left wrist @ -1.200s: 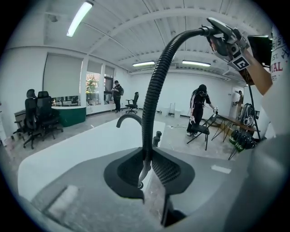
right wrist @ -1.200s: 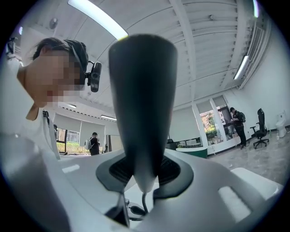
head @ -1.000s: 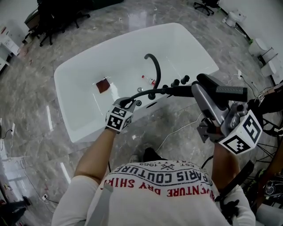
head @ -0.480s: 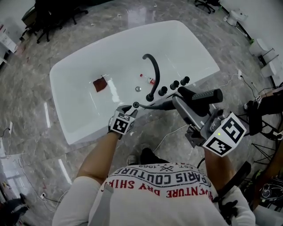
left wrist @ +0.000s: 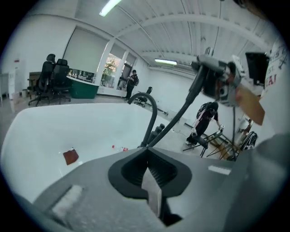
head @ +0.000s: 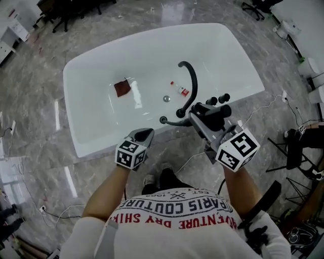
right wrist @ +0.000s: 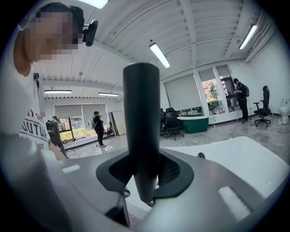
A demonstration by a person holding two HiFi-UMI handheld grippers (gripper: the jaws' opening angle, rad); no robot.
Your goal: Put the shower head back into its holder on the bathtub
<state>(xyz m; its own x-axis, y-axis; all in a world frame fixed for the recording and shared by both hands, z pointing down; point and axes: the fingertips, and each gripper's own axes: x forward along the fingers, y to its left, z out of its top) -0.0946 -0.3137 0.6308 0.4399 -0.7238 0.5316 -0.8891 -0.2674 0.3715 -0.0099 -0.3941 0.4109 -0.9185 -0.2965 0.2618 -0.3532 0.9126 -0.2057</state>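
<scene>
While both bare forearms reach forward from the white printed shirt, the left gripper hangs over the marble floor, just short of the bathtub's near rim. Its jaws have just closed fully together, with nothing between them. A thin white cable trails across the floor between the two arms.

The right gripper is clamped across the dark handle of the shower head, which lies crosswise in its jaws, over the tub's near rim on the right. From the handle a dark hose runs left along the rim to a ring-shaped end.

Just beyond the shower head stand black knobs and the foot of the tall curved black spout, close around that stretch of rim. Whether the shower head touches them cannot be told.

Inside the white tub lie a small bottle beside the spout, a round drain and, further left, a dark red cloth. Black office chairs stand on the floor past the tub.

Both grippers point toward the tub and somewhat downward, their marker cubes facing up toward the head camera.
</scene>
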